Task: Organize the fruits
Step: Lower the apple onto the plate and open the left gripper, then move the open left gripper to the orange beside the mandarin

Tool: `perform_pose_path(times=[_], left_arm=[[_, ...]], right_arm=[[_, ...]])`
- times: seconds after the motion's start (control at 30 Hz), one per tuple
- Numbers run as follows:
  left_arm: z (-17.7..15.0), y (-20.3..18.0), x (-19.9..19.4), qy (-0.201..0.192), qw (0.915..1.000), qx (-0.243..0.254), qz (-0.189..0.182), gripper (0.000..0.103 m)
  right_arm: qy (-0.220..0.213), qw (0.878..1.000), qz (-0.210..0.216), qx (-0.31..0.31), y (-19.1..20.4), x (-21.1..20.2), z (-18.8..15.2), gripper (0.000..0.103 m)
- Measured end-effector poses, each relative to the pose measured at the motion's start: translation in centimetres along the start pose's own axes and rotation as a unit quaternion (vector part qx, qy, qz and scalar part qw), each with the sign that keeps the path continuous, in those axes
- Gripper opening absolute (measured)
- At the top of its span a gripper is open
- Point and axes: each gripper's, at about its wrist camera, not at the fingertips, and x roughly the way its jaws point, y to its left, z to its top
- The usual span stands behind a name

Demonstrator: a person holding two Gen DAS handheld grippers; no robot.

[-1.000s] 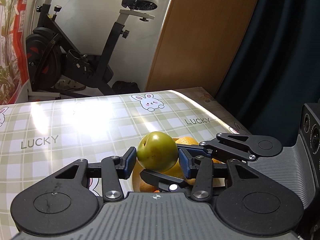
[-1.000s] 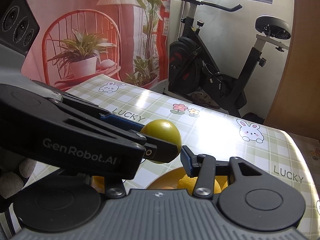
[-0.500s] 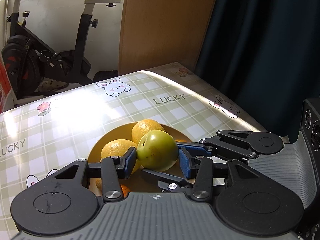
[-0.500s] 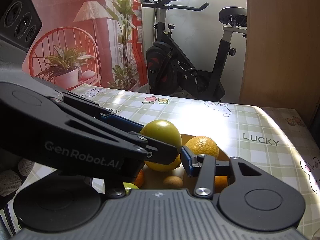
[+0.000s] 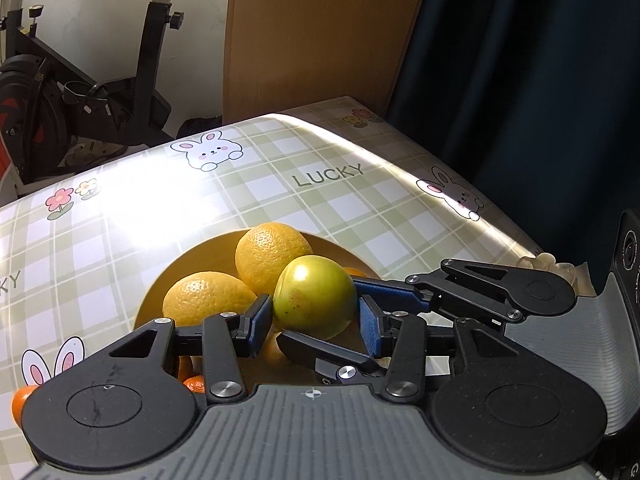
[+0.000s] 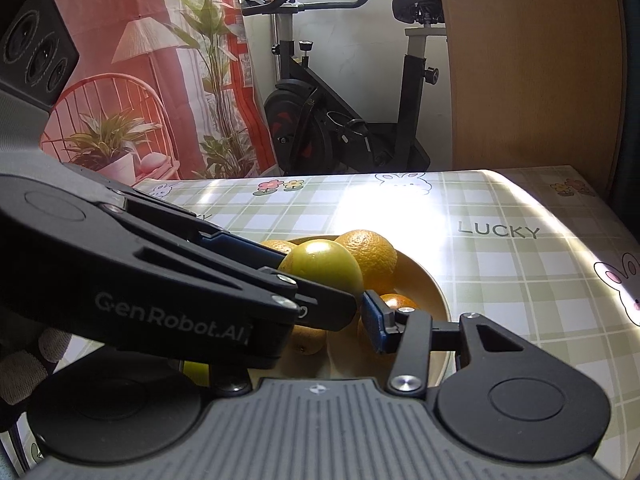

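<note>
Checked tablecloth-covered table (image 5: 320,184) with yellow fruit bowl (image 5: 160,288), perhaps a loose mandarin (image 5: 20,400).

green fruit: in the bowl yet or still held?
Still held: left tongs grip the green fruit above the oranges.

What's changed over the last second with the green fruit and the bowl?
The left hand-held gripper has carried the green fruit down toward the bowl, now just over the oranges. It is still gripped. The right hand-held gripper stays open alongside.

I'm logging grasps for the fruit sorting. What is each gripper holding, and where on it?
The left gripper pinches the green fruit by its opposite sides. The right gripper's grip cannot be told.
</note>
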Motion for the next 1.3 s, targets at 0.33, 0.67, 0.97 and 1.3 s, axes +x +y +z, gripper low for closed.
perform_pose_path(times=[0.33,0.67,0.97,1.3], left_arm=[[-0.1,0.5,0.3,0.005,0.9999,-0.009,0.001,0.049],[-0.3,0.9,-0.8,-0.014,0.9998,-0.015,-0.005,0.050],[-0.6,3.8,-3.8,-0.051,0.9972,-0.053,0.015,0.050],[-3.1,10.4,-8.5,-0.081,0.9872,-0.125,0.057,0.050]], right_arm=[[-0.003,1.000,0.010,0.000,-0.1,0.3,-0.1,0.050],[-0.001,1.000,0.001,-0.007,0.2,0.1,0.1,0.053],[0.002,1.000,-0.013,-0.017,0.8,-0.5,0.2,0.053],[0.011,0.999,-0.014,-0.032,2.0,-0.9,0.3,0.053]])
